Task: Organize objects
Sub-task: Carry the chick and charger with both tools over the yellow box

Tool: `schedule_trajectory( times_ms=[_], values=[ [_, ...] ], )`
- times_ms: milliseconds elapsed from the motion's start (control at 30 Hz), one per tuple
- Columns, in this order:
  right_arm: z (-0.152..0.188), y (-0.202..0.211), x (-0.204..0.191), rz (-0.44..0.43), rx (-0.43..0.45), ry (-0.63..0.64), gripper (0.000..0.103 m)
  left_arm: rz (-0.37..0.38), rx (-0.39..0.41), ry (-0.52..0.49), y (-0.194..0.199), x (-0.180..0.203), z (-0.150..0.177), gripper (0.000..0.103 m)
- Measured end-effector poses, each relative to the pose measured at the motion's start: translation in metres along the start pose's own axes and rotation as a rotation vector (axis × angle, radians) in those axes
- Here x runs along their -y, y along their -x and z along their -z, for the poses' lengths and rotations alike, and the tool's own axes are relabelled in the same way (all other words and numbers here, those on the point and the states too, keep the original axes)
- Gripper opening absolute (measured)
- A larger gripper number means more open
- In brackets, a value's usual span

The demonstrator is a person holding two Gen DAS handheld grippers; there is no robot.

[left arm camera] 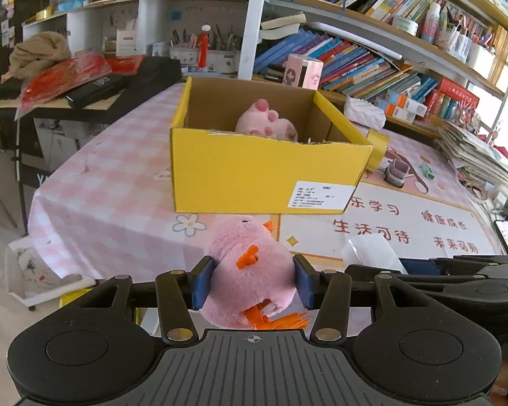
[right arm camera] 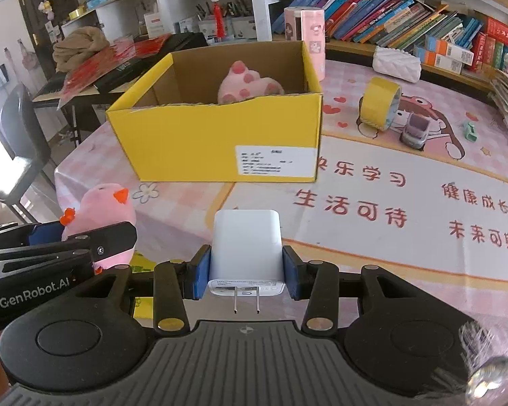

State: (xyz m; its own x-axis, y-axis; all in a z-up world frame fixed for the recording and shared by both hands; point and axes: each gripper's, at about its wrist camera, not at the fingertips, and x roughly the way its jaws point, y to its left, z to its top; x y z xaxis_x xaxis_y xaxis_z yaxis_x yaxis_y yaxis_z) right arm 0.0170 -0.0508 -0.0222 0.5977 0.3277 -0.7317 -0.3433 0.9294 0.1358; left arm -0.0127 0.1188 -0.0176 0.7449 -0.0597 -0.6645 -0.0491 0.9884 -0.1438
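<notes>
Pink checked table (right arm camera: 423, 264), yellow box (right arm camera: 220, 142) mid-table; left jaws pinching pink plush (left arm camera: 250, 270), right jaws pinching white charger (right arm camera: 246, 247).

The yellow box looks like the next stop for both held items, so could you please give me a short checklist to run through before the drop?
1. Left tool shut on pink plush chick: ok.
2. Right tool shut on white charger: ok.
3. Yellow box open on top: ok.
4. Room inside beside the pink paw plush: ok, left part looks free.
5. Both tools over the box: not ok, both short of its near wall.
6. Yellow tape roll clear of the path: ok.
</notes>
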Motion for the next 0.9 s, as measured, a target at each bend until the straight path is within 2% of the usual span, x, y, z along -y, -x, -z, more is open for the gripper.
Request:
schedule_trajectory(
  times_ms=[433,600,900],
  values=[
    [0.002,0.002,-0.024,-0.015,0.001,0.029,0.041,-0.015,0.029,0.008,0.013,-0.015,0.003,0.048],
    [-0.005,0.002,-0.025,-0.011,0.026,0.048,0.041,-0.016,0.045,0.008,0.009,-0.013,-0.005,0.048],
    [-0.060,-0.003,-0.013,-0.011,0.145,0.028,0.041,-0.044,0.125,0.010,-0.008,-0.012,-0.057,0.048]
  ],
)
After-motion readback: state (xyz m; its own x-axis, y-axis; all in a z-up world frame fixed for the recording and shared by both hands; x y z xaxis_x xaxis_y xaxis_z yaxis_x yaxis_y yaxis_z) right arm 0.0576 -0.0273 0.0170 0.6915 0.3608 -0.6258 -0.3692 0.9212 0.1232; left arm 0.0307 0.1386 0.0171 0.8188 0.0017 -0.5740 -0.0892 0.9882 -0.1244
